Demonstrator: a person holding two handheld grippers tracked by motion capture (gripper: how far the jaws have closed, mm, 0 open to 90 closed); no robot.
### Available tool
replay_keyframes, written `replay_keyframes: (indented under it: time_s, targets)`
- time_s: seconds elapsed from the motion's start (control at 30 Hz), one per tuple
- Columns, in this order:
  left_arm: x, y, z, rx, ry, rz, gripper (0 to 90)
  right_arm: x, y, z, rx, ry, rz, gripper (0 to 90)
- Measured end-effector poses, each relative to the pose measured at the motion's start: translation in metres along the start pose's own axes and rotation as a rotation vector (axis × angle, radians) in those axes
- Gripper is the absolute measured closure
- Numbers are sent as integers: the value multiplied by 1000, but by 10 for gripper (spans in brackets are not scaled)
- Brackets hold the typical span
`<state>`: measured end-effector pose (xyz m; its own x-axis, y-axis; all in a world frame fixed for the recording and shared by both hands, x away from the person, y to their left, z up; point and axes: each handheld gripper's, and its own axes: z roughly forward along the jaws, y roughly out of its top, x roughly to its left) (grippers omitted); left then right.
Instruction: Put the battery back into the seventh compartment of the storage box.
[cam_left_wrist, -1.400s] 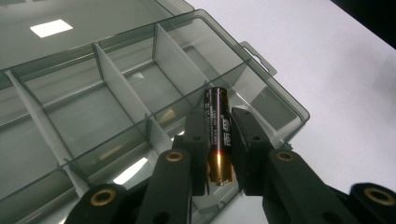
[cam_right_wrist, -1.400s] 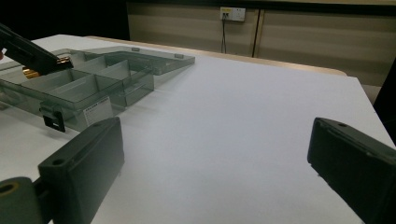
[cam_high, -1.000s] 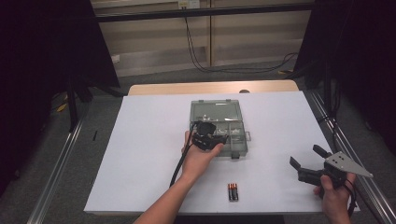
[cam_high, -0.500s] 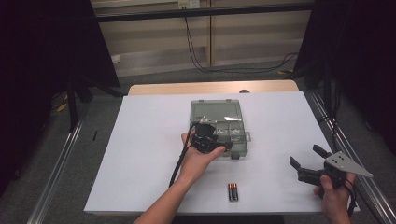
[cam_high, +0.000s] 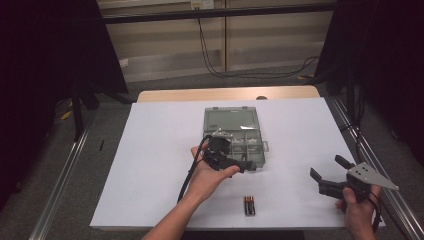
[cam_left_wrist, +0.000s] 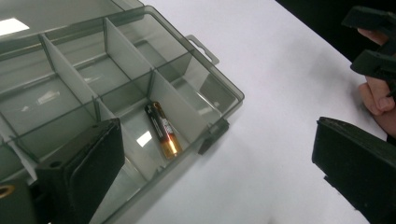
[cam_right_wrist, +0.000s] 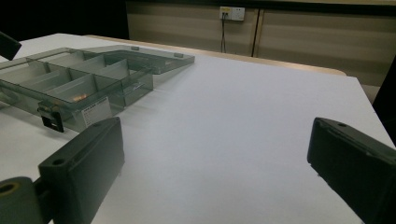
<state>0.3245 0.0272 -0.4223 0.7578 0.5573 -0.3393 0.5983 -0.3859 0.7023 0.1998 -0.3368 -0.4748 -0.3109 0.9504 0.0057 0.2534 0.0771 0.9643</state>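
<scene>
Worktop (cam_high: 150, 165): covered by a white sheet; carries every item listed below.
Compartment box (cam_high: 235, 131): clear grey plastic, near the worktop's middle, lid folded back flat on the far side, latches on the near rim.
Battery in box (cam_left_wrist: 163, 129): one gold-and-black cell lying flat on the floor of a compartment at the box's latch-side edge, touching no tool.
Loose batteries (cam_high: 249, 205): two cells side by side on the sheet, near the front edge, well apart from the box and between the two hands.
Left tool (cam_high: 227, 156): held in the left hand over the near rim of the box. Released: its jaws have just been opening and now stand wide, with nothing clamped. In the left gripper view the cell lies below and between them, with one jaw over the box and the other over bare sheet.
Left tool cable (cam_high: 192, 167): trails back along the forearm.
Right tool (cam_high: 332, 174): held in the right hand at the right front of the worktop, well apart from the box. Released: jaws wide, nothing between them; the right gripper view looks across bare sheet with the box off to its left.
Right tool plate (cam_high: 371, 176): grey three-cornered plate on top.
</scene>
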Motion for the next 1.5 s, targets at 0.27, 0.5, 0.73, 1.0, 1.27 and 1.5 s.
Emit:
replay_keyframes:
  time_s: [0.27, 0.5, 0.73, 1.0, 1.27, 1.5]
  targets:
    - [-8, -9, -4, 29, -5, 28, 0, 0, 0, 0, 0, 0, 0, 33]
    - [-15, -17, -7, 41, -12, 31, 0, 0, 0, 0, 2, -1, -3, 33]
    - [-21, -25, -10, 63, -19, 44, 0, 0, 0, 0, 1, -2, -5, 33]
    - [-23, -34, -11, 94, -20, 57, 0, 1, 0, 0, 2, -1, -7, 33]
    - [-30, -41, -11, 113, -18, 64, 10, 1, 0, 1, 4, -2, -8, 33]
    - [-36, -48, -10, 121, -31, 64, 25, 1, 0, 0, 6, -1, -6, 33]
